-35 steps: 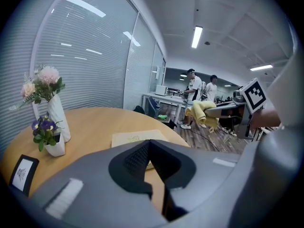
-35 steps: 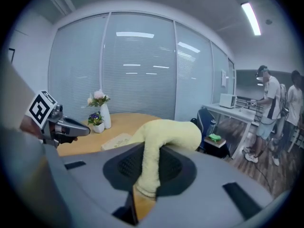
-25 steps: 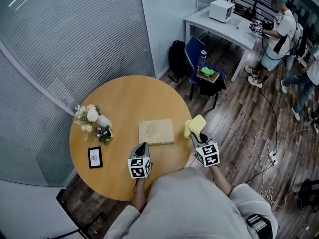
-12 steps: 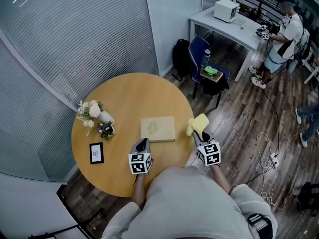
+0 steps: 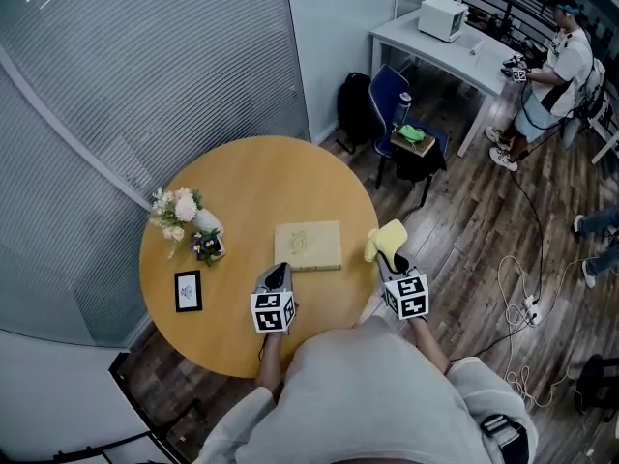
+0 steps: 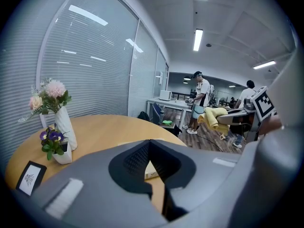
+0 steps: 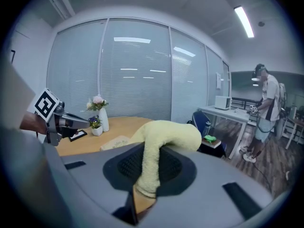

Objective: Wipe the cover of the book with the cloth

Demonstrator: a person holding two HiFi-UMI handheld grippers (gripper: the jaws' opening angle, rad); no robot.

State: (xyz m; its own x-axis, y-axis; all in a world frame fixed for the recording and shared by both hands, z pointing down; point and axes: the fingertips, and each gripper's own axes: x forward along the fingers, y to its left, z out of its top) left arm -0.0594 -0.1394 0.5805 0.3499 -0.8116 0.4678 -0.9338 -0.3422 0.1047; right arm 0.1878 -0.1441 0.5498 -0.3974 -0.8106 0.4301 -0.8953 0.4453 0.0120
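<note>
A tan book [image 5: 308, 246] lies flat on the round wooden table [image 5: 242, 182], to the right of its middle. My left gripper [image 5: 277, 276] hovers just short of the book's near edge, shut and holding nothing; a sliver of the book [image 6: 151, 173] shows below its jaws [image 6: 150, 144]. My right gripper [image 5: 391, 258] is at the table's right rim, shut on a yellow cloth [image 5: 384, 240]. The cloth [image 7: 166, 136] drapes over that gripper's [image 7: 148, 152] jaws, and the book [image 7: 114, 141] lies beyond to the left.
A white vase of flowers [image 5: 182, 217], a small pot of purple flowers [image 5: 204, 247] and a black picture frame [image 5: 187, 290] stand on the table's left side. Beyond the table are a blue chair [image 5: 398, 129], a white desk [image 5: 455, 46], a standing person [image 5: 546, 75] and floor cables [image 5: 522, 298].
The head view has shifted slightly. Both grippers keep their places beside the book, the right one still holding the cloth.
</note>
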